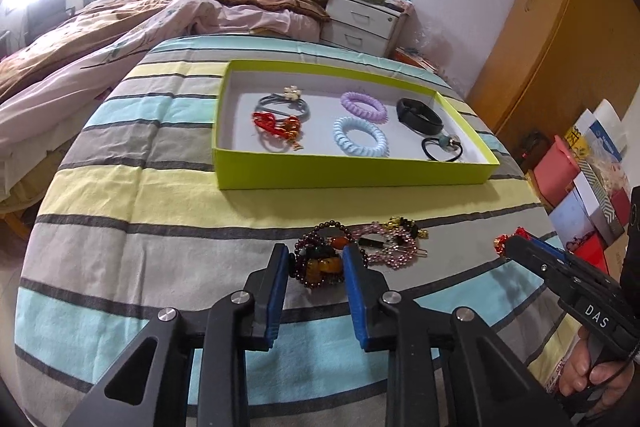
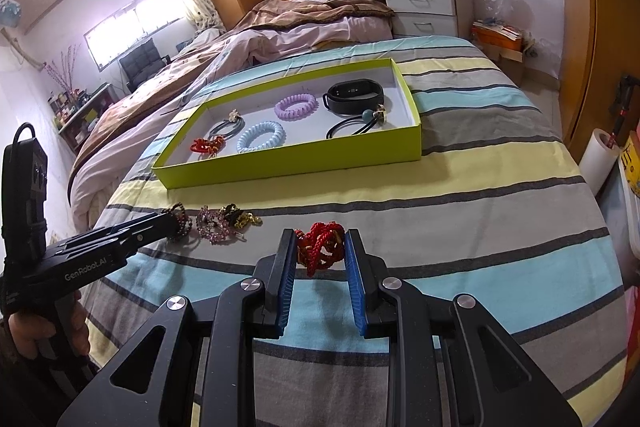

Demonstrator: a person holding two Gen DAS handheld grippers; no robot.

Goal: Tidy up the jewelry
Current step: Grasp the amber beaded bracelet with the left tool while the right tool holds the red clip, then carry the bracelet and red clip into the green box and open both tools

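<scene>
6 pieces already sit in the green tray (image 1: 224, 131), ahead of both tools. 4 remain on the bedspread. Left gripper (image 1: 315, 259) brackets the dark bead bracelet (image 1: 320, 267); right gripper (image 2: 321, 247) brackets the red cord bracelet (image 2: 322, 245). Both look closed onto them, not lifted. Pink bead bracelet (image 1: 390, 245) and black-gold piece (image 1: 406, 227) lie just past the left fingers.

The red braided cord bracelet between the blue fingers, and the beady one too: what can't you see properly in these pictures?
- Red braided cord bracelet: right wrist view, sides hidden behind blue finger pads; grip unclear. Left wrist view: mostly behind the right gripper.
- Dark beaded bracelet with amber stones: left wrist view, edges behind the pads; right wrist view, hidden by the left gripper.
- Pink beaded piece: tangled, type unclear.
</scene>
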